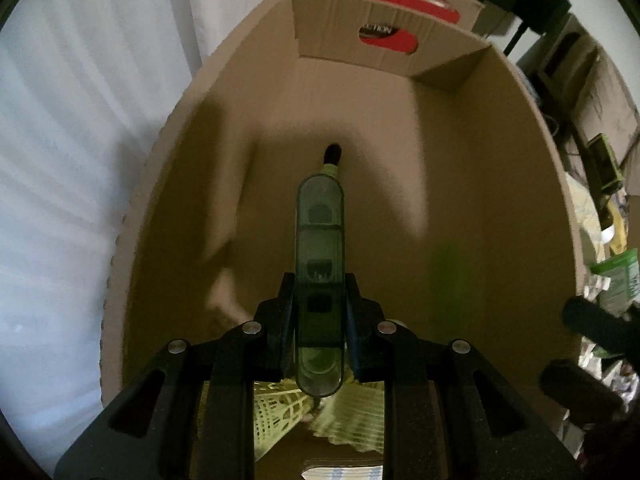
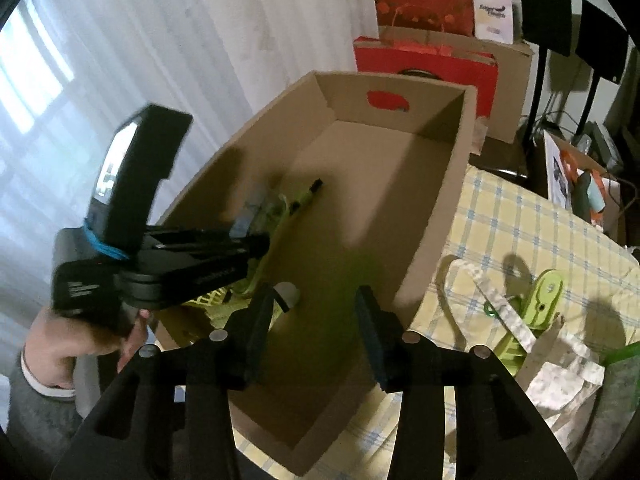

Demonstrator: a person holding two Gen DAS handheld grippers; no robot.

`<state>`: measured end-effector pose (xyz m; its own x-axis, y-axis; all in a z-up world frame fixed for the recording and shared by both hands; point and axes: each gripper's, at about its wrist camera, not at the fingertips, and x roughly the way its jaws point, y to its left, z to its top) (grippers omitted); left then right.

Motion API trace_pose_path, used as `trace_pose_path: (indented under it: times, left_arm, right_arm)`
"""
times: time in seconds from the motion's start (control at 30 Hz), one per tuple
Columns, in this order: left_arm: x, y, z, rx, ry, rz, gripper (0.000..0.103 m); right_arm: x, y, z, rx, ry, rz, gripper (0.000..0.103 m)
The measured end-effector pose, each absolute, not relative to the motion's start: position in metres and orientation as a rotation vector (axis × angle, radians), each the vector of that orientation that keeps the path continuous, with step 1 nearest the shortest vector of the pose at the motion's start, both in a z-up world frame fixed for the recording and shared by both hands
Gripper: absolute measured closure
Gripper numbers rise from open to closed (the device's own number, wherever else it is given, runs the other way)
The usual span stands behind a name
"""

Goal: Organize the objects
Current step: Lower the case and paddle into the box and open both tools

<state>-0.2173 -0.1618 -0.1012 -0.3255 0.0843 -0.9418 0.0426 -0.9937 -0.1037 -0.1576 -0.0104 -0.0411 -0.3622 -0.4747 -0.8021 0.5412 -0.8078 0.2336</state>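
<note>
My left gripper (image 1: 319, 286) is shut on a translucent green case (image 1: 320, 240) with a lime pen-like tip and black cap (image 1: 332, 156), held inside an open cardboard box (image 1: 520, 200). Yellow shuttlecocks (image 1: 280, 404) lie on the box floor under it. In the right wrist view the left gripper (image 2: 240, 240) reaches into the same box (image 2: 440, 208) from the left. My right gripper (image 2: 316, 300) is open and empty over the box's near end. A blurred green object (image 2: 352, 280) is between its fingers, falling in the box.
A checked tablecloth (image 2: 540, 232) covers the table to the box's right, with a green clip (image 2: 536, 304), a patterned cloth bag (image 2: 560, 376) and a green packet (image 2: 624, 372). Red gift bags (image 2: 424, 64) and a carton stand behind the box. White curtains hang at left.
</note>
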Motion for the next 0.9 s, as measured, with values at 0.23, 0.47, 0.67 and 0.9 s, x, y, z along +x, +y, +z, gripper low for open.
trace_pose_path:
  times: [0.23, 0.47, 0.67, 0.9]
  left_arm:
    - [-0.22, -0.16, -0.108, -1.865, -0.128, 2.512, 0.083]
    - [-0.217, -0.164, -0.101, -1.865, -0.191, 2.531, 0.068]
    - [-0.206, -0.163, -0.082, -1.813, -0.233, 2.554, 0.054]
    - [-0.188, -0.156, -0.06, -1.681, -0.282, 2.599, 0.034]
  right_arm:
    - [-0.154, 0.003, -0.032, 1.223, 0.055, -2.198, 0.059]
    - [-0.148, 0.021, -0.025, 1.201, 0.052, -2.231, 0.059]
    - [-0.147, 0.039, -0.022, 1.194, 0.017, -2.257, 0.056]
    - [-0.141, 0.062, -0.015, 1.161, 0.031, -2.341, 0.044]
